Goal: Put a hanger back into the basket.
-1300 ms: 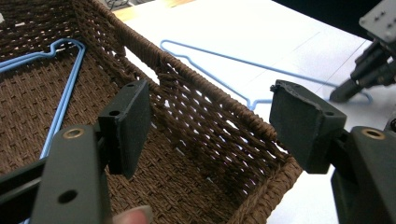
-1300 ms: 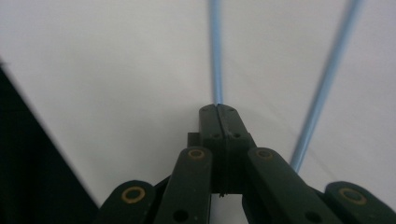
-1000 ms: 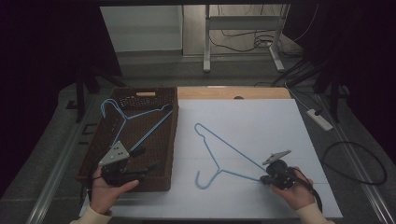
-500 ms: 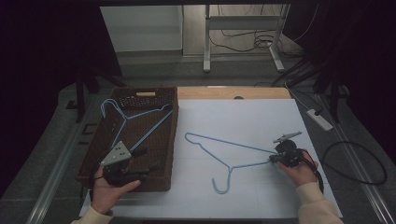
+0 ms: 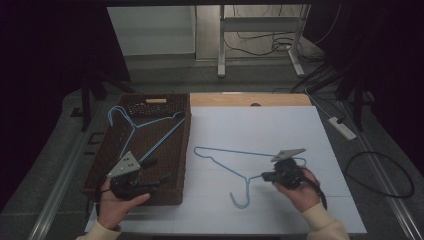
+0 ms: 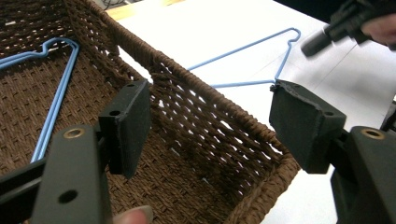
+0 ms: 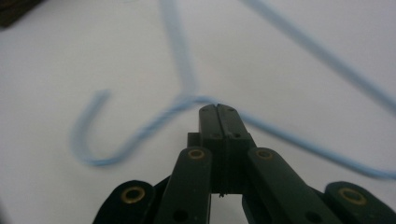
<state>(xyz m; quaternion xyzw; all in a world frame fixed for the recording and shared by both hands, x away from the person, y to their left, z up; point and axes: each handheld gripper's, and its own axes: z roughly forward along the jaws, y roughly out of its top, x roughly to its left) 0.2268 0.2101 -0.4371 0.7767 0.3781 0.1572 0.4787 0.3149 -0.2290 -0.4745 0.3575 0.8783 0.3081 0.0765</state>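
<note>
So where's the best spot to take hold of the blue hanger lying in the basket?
Probably the straight arm of the basket hanger, coming from above with the jaws across the wire. It lies flat on the basket floor, and the left gripper already hovers open over the near wall.

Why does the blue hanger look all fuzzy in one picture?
Right gripper view: the hanger is smeared and out of focus, while the shut tongs gripping it look sharper. Left gripper view: the basket is crisp. High view: the room behind is dark, the white table bright.
</note>
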